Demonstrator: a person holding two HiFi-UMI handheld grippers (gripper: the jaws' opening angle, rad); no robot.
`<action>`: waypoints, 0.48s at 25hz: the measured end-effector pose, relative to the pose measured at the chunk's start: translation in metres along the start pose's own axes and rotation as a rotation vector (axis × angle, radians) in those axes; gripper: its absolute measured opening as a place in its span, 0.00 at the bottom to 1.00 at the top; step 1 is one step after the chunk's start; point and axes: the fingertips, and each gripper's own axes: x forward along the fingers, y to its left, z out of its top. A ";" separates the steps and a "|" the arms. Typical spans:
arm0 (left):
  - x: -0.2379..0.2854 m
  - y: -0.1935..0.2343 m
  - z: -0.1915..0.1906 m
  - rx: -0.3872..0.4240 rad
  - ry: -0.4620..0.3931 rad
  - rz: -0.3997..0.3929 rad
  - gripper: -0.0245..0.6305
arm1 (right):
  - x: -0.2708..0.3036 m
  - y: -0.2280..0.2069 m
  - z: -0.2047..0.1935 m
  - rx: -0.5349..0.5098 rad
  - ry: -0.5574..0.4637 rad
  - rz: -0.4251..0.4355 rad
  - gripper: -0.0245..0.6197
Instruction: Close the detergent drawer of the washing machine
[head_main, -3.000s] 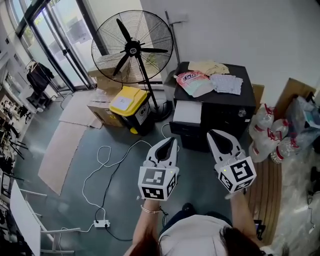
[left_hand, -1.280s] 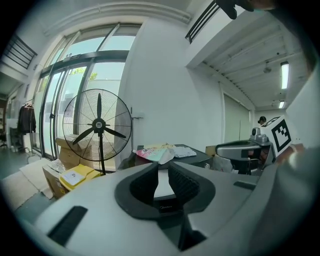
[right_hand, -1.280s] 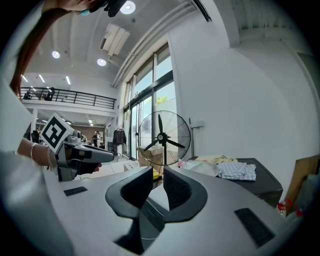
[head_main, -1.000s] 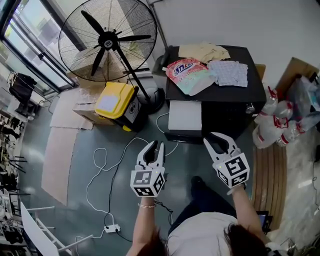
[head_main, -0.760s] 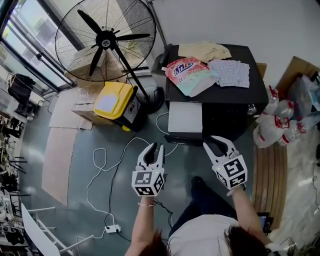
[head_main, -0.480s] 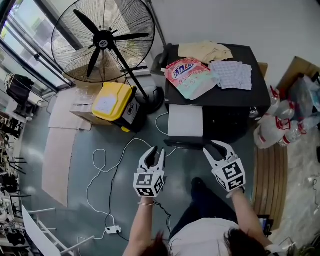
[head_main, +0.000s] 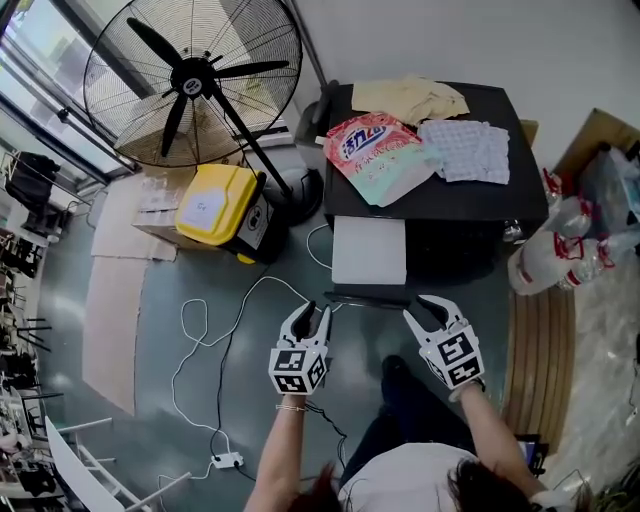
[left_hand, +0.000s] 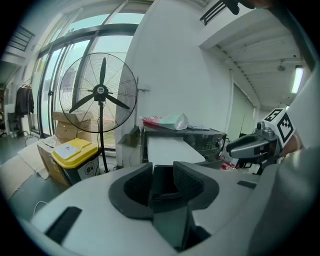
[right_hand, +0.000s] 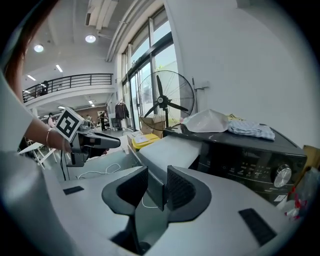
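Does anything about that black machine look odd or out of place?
Yes. The drawer sticks far out from the front of the washing machine, left open. A detergent pouch also lies loose on the machine's top, partly hanging over its front edge.

Detergent drawer is jutting out mid-frame, blocking straight ahead of left gripper and right gripper. Floor between them is lying open. Yellow bin and fan are crowding upper left, cable is trailing lower left, and bottles are piling at right.
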 end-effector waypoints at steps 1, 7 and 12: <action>0.003 0.002 -0.003 -0.004 0.009 0.000 0.26 | 0.003 -0.001 -0.003 0.003 0.009 0.002 0.25; 0.018 0.013 -0.014 -0.019 0.044 0.003 0.26 | 0.019 -0.002 -0.020 0.013 0.057 0.022 0.24; 0.029 0.012 -0.020 -0.011 0.072 -0.024 0.26 | 0.026 -0.004 -0.030 0.023 0.099 0.025 0.24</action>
